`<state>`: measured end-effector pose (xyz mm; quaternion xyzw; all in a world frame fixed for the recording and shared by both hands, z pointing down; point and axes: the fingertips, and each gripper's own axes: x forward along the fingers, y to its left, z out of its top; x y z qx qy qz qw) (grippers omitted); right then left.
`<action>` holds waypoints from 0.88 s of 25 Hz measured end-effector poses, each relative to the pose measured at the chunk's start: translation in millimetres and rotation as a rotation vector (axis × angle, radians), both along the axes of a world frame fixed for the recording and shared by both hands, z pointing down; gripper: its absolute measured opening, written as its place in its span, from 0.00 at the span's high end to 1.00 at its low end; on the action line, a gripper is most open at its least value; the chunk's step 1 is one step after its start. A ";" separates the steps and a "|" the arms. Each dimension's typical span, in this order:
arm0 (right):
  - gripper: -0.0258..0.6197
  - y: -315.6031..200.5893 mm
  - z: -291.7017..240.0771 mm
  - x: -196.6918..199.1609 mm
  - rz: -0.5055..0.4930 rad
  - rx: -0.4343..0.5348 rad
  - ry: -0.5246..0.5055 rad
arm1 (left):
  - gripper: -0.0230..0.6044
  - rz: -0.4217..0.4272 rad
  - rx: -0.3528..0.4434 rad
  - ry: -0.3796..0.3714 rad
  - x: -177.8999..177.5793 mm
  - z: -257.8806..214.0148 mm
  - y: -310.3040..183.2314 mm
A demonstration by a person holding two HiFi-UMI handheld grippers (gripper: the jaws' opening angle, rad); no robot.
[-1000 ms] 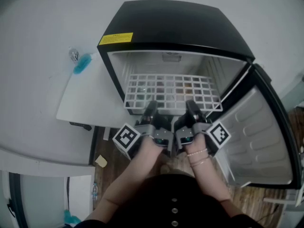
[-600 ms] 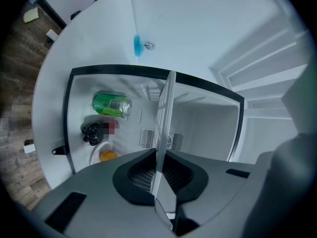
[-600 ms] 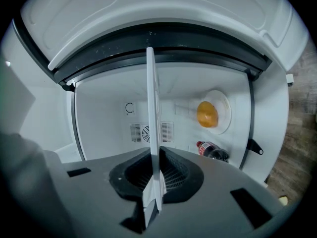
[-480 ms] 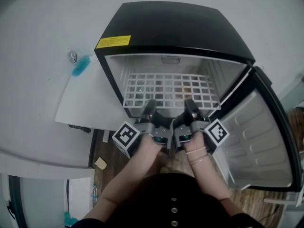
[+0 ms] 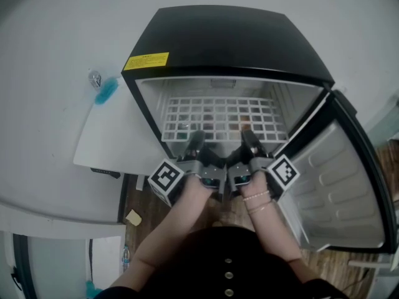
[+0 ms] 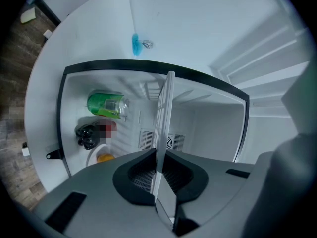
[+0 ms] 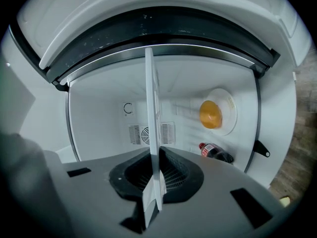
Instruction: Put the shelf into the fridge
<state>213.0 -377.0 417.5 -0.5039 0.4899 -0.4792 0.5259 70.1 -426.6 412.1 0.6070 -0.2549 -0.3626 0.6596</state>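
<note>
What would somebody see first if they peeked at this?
A small black fridge stands open in the middle, with a white wire shelf in its opening. The left gripper and right gripper each pinch the shelf's front edge. Below it lie a green can and an orange fruit.

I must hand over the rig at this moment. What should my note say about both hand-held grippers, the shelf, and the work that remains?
Left hand-held gripper: shut on the front edge of the shelf.
Right hand-held gripper: shut on the same edge, further right.
Shelf: level, mostly inside the fridge, door open.
Under it: a green can, an orange, a bottle.
Done: shelf is fed in.
To do: probably push it fully home, check that it sits on its supports, then release both.
</note>
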 end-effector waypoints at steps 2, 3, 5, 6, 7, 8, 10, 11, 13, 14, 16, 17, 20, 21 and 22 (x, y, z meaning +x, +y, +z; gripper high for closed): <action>0.91 -3.2 0.0 1.0 -0.003 0.000 0.002 | 0.91 -0.004 0.002 -0.002 0.7 0.1 -3.3; 0.91 -3.9 -0.1 1.2 -0.004 0.000 0.001 | 0.91 -0.005 0.003 -0.003 1.0 0.3 -4.0; 0.91 -5.8 -0.2 1.7 -0.007 0.001 0.001 | 0.91 -0.007 0.006 -0.001 1.8 -0.3 -5.6; 0.91 -7.0 -0.2 2.1 -0.009 0.002 0.002 | 0.91 -0.007 0.007 0.000 2.3 -0.6 -6.5; 0.91 -8.0 -0.2 2.5 -0.010 0.003 0.003 | 0.91 -0.008 0.007 0.000 2.7 -0.6 -7.5; 0.91 -8.9 -0.4 3.0 -0.010 0.004 0.003 | 0.91 -0.008 0.008 -0.001 3.3 -0.4 -8.6; 0.91 -10.7 -1.1 4.2 -0.008 0.003 0.006 | 0.91 -0.008 0.007 -0.004 4.5 -0.1 -10.8; 0.91 -11.9 -1.1 4.8 -0.008 0.003 0.007 | 0.91 -0.008 0.008 -0.004 5.0 -0.2 -11.9; 0.91 -14.2 -0.8 5.6 -0.011 0.002 0.009 | 0.91 -0.008 0.009 -0.004 5.6 -1.0 -14.0; 0.91 -15.2 -0.8 5.7 -0.012 0.002 0.009 | 0.91 -0.009 0.011 -0.003 5.9 -1.2 -14.9; 0.91 -17.0 -0.9 6.0 -0.014 0.002 0.008 | 0.91 -0.010 0.012 -0.004 6.4 -1.0 -16.8; 0.91 -18.1 -1.0 6.3 -0.015 0.002 0.008 | 0.91 -0.010 0.012 -0.004 6.6 -0.9 -17.9; 0.91 -21.4 -0.9 7.6 -0.014 -0.001 0.008 | 0.91 -0.011 0.011 -0.005 7.7 -1.0 -20.9; 0.91 -22.2 -0.6 8.1 -0.014 -0.002 0.009 | 0.91 -0.012 0.011 -0.006 8.1 -0.8 -21.7; 0.91 -22.7 0.0 8.6 -0.013 -0.003 0.010 | 0.91 -0.013 0.010 -0.007 8.3 -0.4 -22.4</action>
